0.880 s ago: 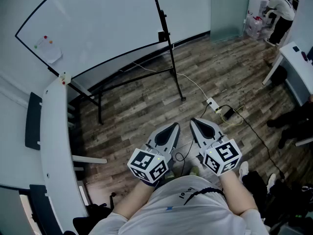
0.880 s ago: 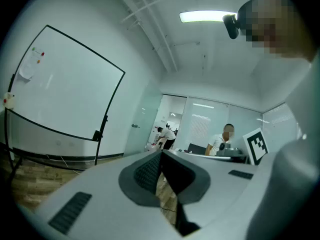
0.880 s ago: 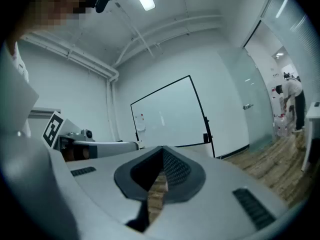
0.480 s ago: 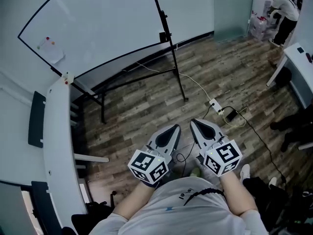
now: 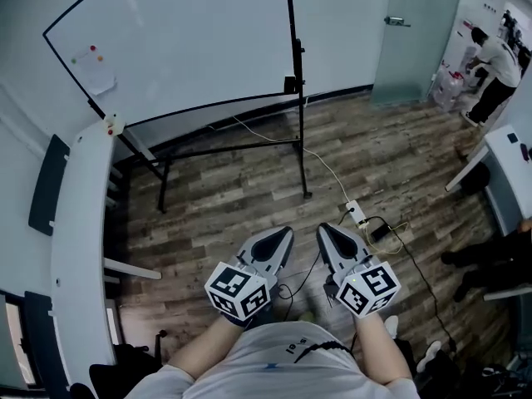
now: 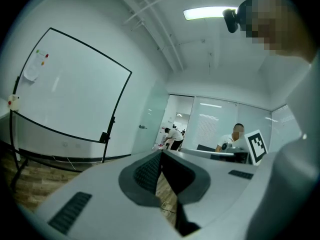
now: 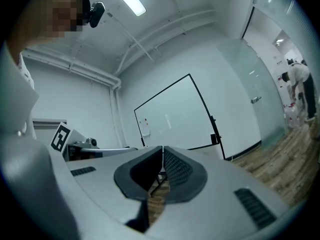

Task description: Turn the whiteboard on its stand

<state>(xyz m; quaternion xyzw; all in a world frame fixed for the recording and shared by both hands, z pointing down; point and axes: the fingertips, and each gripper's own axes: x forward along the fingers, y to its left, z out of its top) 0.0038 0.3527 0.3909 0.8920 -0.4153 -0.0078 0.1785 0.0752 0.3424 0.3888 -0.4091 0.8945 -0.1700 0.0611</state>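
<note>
Since the earlier frames the head view has swung, so that the whiteboard (image 5: 191,48) now sits more squarely ahead and the right upright of its stand (image 5: 298,98) runs almost straight up the picture instead of slanting. More of the glass door (image 5: 416,32) to the board's right has come into sight. Both grippers have slid a little lower in the picture, but their pose beside each other is unchanged. This looks like the person lining up on the board rather than starting the turn, so the task seems not yet begun. The whiteboard stands on the wood floor (image 5: 241,198) against the far wall, untouched. The left gripper (image 5: 285,233) and right gripper (image 5: 323,229) are held close to the body, well apart from the board, with their tips pointing toward the foot of the stand. Each gripper view shows the board in the distance beyond the jaws. Both pairs of jaws are pressed together with nothing between them. Reaching the frame's right edge likely calls for walking forward past the power strip (image 5: 356,213), which lies between the board and the person.
</note>
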